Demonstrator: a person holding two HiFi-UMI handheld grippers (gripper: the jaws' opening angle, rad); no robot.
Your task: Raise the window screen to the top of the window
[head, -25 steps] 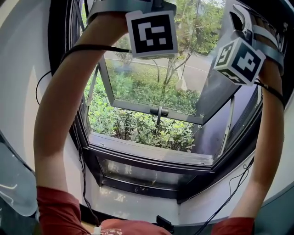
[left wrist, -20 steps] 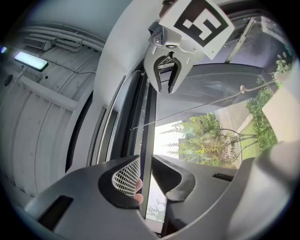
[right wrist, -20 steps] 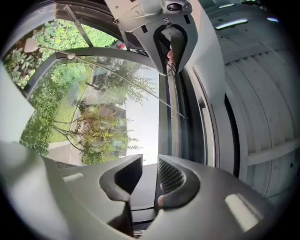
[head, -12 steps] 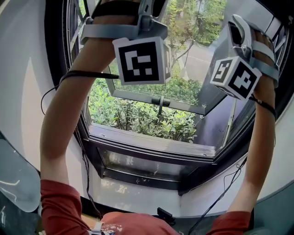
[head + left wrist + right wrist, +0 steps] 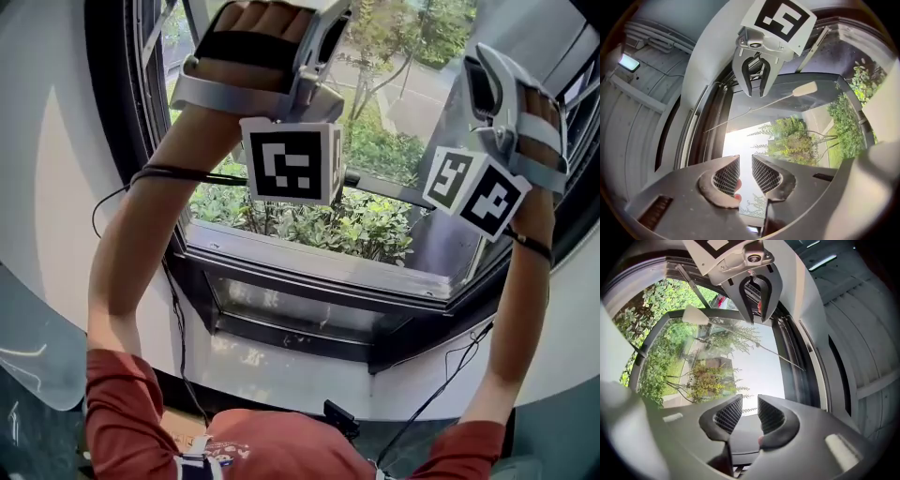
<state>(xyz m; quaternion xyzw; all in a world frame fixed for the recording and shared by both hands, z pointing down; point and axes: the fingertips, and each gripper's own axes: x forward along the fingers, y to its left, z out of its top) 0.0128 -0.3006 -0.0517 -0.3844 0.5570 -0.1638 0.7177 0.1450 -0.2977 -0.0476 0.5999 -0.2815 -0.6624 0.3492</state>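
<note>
1. Overhead, two bare forearms are held up in front of a grey-and-black metal-framed window [image 5: 309,270] in the head view, and red sleeves [image 5: 117,403] are seen at the bottom edge.
2. A glass sash [image 5: 398,108] is swung outward from the window, and green shrubs [image 5: 356,230] are seen through the opening beneath it.
3. The left gripper [image 5: 746,173], a grey two-jaw tool strapped to the left hand [image 5: 253,42], is pointed upward. Its ribbed pads [image 5: 725,177] are parted by a narrow gap. Only sky is seen between them, so nothing is gripped.
4. The right gripper [image 5: 749,414], a matching grey tool carried on the right hand [image 5: 539,117], is likewise pointed upward. Its jaws are set apart, and nothing is held between them.
5. A black-and-white marker cube [image 5: 291,161] is fixed under the left gripper, and a second marker cube [image 5: 476,192] under the right one.
6. A grey horizontal bar [image 5: 820,91] is seen high across the window in both gripper views, above the jaws. A white teardrop tab [image 5: 805,88] lies on it, and a thin pale line runs from the tab.
7. The mesh of the window screen cannot be made out in any view, and whether the bar belongs to it cannot be told.
</note>
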